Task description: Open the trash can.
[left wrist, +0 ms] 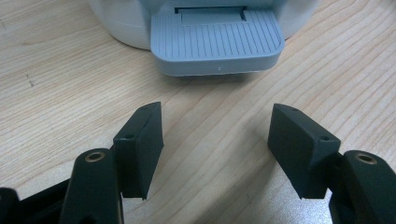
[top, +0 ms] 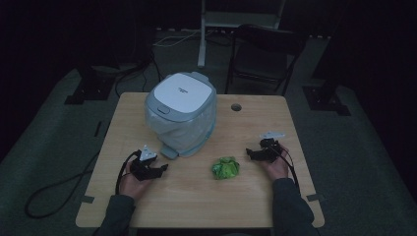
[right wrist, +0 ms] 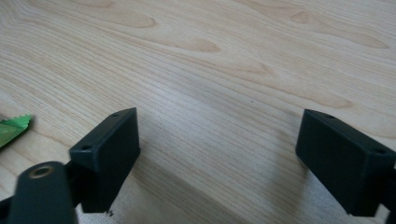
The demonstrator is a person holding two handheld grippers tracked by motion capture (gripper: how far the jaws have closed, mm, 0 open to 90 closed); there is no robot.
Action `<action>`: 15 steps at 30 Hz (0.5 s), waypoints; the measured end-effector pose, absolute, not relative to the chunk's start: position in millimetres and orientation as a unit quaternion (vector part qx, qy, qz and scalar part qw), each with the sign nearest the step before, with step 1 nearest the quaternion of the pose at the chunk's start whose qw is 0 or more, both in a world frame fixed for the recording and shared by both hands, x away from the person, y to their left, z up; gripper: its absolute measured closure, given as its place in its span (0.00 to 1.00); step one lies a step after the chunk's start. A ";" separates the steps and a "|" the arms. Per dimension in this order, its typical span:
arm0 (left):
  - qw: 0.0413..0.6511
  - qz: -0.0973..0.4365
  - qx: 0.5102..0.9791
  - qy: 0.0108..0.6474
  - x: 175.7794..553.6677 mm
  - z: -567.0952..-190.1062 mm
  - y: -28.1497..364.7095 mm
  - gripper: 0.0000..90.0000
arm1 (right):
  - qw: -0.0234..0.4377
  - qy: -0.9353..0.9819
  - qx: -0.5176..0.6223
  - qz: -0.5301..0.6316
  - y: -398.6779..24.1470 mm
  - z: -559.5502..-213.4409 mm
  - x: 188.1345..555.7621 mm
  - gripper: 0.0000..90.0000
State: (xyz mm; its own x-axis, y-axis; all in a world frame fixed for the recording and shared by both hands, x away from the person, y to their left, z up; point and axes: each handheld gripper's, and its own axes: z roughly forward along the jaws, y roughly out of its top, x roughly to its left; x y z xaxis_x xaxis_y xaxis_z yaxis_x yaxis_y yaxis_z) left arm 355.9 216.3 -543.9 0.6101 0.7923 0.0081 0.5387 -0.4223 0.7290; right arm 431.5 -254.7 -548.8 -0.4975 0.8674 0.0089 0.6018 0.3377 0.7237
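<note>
Your left gripper (left wrist: 217, 140) gapes before bin's ribbed grey pedal (left wrist: 217, 44); right gripper (right wrist: 217, 158) gapes, empty, beside crumpled green wrapper (top: 225, 167), mid-table, woodgrain table (top: 255, 123).

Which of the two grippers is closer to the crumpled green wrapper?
The right gripper: the green wrapper lies just beside its open jaws, while the left gripper sits farther off, facing the white bin's pedal.

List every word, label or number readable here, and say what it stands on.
None can be read.
Bin lid: a small dark mark, perhaps a brand, too small and blurred to read.
Pedal: ribbed, no lettering.
Green wrapper: no print legible.
</note>
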 end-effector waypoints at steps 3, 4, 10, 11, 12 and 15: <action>0.354 0.178 0.825 0.403 355.9 -543.9 216.1 0.40 | 0.195 0.794 0.463 0.343 -254.9 -548.7 430.5 0.16; 0.354 0.178 0.825 0.403 355.9 -543.9 216.1 0.39 | 0.195 0.794 0.463 0.343 -254.9 -548.7 430.5 0.16; 0.351 0.181 0.822 0.410 354.7 -543.9 215.9 0.37 | 0.194 0.795 0.462 0.343 -255.1 -548.7 430.5 0.16; 0.351 0.181 0.822 0.411 354.4 -543.9 215.9 0.37 | 0.195 0.795 0.461 0.343 -255.1 -548.7 430.4 0.16; 0.351 0.181 0.822 0.411 354.1 -543.9 216.0 0.36 | 0.195 0.795 0.461 0.343 -255.0 -548.7 430.5 0.16; 0.346 0.179 0.824 0.411 353.9 -542.9 216.1 0.37 | 0.195 0.795 0.461 0.343 -255.1 -548.7 430.5 0.16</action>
